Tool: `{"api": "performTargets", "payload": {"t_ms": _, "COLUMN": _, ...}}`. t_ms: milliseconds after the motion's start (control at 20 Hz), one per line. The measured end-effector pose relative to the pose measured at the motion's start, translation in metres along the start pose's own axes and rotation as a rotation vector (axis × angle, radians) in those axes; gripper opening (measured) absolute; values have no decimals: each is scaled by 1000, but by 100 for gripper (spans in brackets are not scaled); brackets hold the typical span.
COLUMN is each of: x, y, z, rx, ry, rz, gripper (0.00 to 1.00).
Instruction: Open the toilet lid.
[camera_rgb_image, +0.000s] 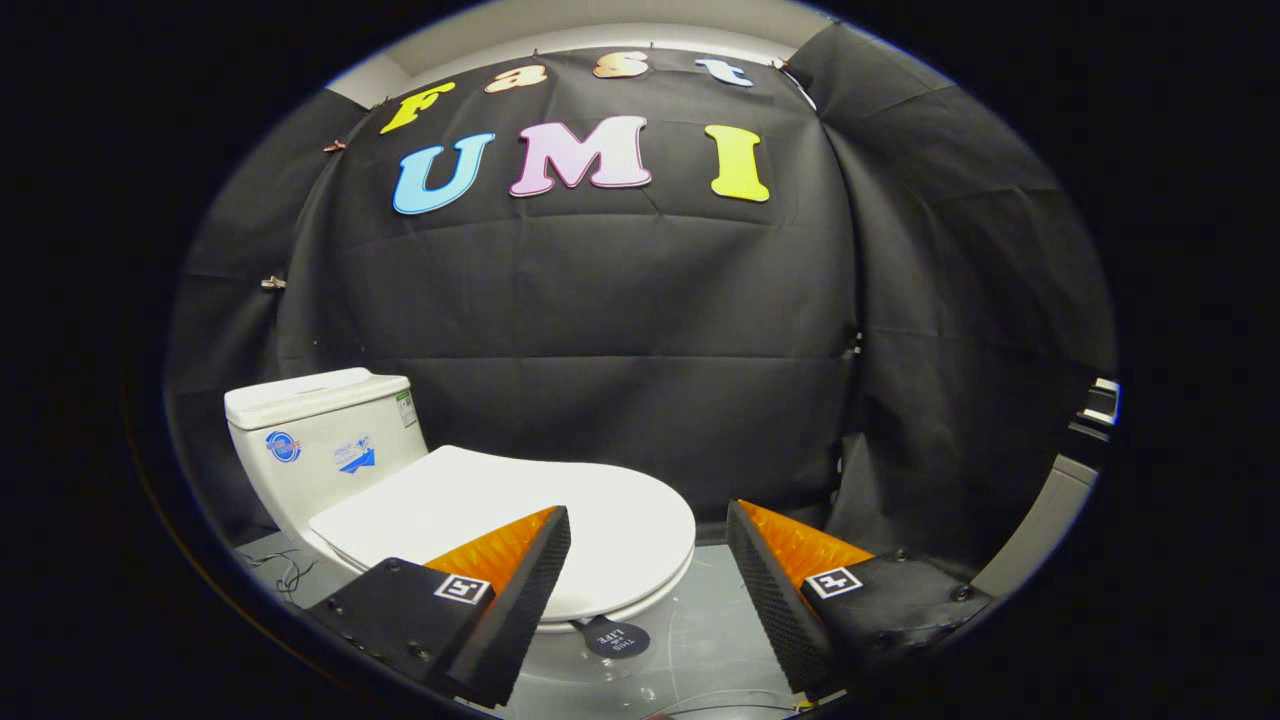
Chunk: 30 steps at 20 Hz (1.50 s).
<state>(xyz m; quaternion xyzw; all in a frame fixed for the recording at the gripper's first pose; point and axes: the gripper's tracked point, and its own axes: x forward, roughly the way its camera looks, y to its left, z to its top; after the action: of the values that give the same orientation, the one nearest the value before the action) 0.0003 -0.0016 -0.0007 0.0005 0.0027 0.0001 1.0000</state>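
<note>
A white toilet stands on the floor with its tank (320, 435) to the back left. Its white lid (500, 510) lies flat and closed over the bowl, the rounded front edge pointing toward my fingers. My gripper (648, 525) is open, with nothing between its black, orange-backed fingers. The left finger (520, 575) hangs over the lid's front part. The right finger (775, 575) is off to the right of the toilet, above the floor. A small dark round tab (615, 637) sticks out from under the lid's front rim, just ahead of the fingers.
Black cloth walls (620, 330) close in behind the toilet and to the right. Grey floor (700, 620) shows around the bowl. Loose wires (280, 570) lie on the floor to the left of the toilet base.
</note>
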Motion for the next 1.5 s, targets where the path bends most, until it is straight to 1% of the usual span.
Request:
{"api": "performTargets", "payload": {"t_ms": 500, "x": 1, "y": -3, "z": -4, "rx": 1, "ry": 13, "rz": -2, "gripper": 99}}
{"api": "performTargets", "payload": {"t_ms": 650, "x": 2, "y": -3, "z": -9, "rx": 40, "ry": 39, "rz": 7, "gripper": 98}}
{"api": "performTargets", "payload": {"t_ms": 800, "x": 3, "y": -3, "z": -22, "rx": 165, "ry": 89, "rz": 22, "gripper": 99}}
{"api": "performTargets", "payload": {"t_ms": 950, "x": 6, "y": -11, "z": -42, "rx": 286, "ry": 154, "rz": 13, "gripper": 98}}
{"api": "performTargets", "payload": {"t_ms": 1250, "x": 7, "y": -19, "z": -78, "rx": 607, "ry": 277, "rz": 2, "gripper": 99}}
{"api": "performTargets", "payload": {"t_ms": 1400, "x": 4, "y": -21, "z": -94, "rx": 723, "ry": 318, "rz": 6, "gripper": 99}}
{"api": "performTargets", "payload": {"t_ms": 1450, "x": 6, "y": -22, "z": -100, "rx": 779, "ry": 333, "rz": 3, "gripper": 97}}
{"api": "performTargets", "payload": {"t_ms": 1500, "x": 3, "y": -21, "z": -102, "rx": 832, "ry": 348, "rz": 2, "gripper": 94}}
